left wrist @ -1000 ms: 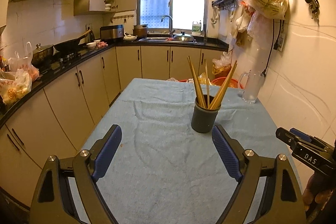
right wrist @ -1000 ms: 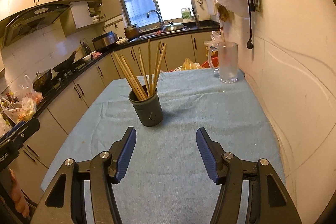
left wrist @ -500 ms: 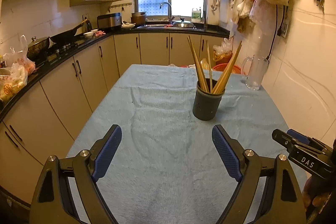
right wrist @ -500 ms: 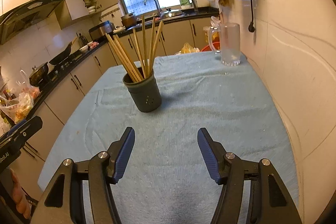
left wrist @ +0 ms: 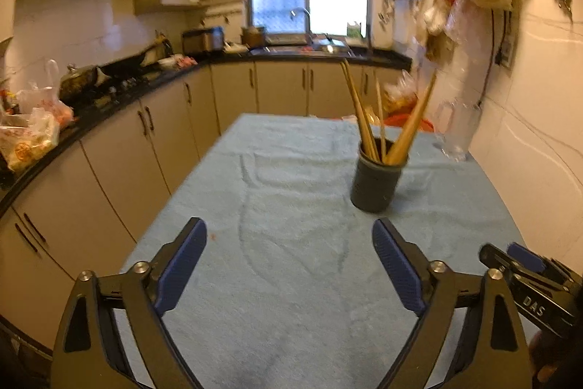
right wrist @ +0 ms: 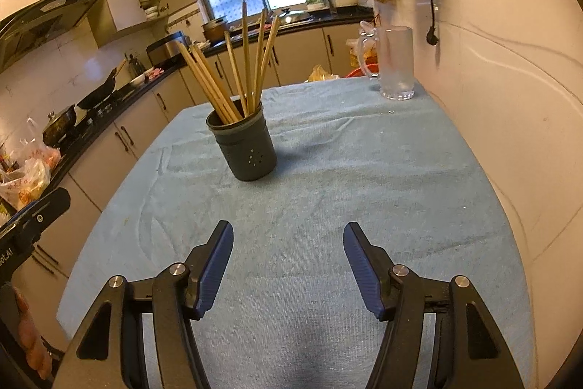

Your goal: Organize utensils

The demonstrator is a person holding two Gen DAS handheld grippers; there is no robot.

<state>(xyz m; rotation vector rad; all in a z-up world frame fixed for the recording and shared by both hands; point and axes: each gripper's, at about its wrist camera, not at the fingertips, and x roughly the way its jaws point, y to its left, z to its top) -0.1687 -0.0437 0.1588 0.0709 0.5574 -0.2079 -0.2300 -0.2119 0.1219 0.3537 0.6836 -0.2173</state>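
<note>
Readable text: "DAS" on the black body of the right gripper [left wrist: 524,265] where it pokes into the left wrist view, lower right; partial "ot.AI" on the left gripper's body at the left edge of the right wrist view. Landmark = dark grey utensil holder [right wrist: 245,148], upright on the light blue cloth [right wrist: 364,188] covering the table, small drain holes low on its side. In it: a bundle of wooden chopsticks [right wrist: 233,79], tips up, fanned out, leaning on the rim. Clear glass mug [right wrist: 395,62] sits beyond the holder, toward the wall, well apart from it, looks empty. Kitchen counter with a wok [right wrist: 100,92] and plastic bags runs along the far side from that wall. Left gripper [left wrist: 289,239]: fingers opening, spread wide, nothing between them, holder ahead and off to their right, not touching. Right gripper [right wrist: 288,243]: fingers parted to a medium gap, nothing held, holder ahead and to their left, well apart, bare cloth under both
</note>
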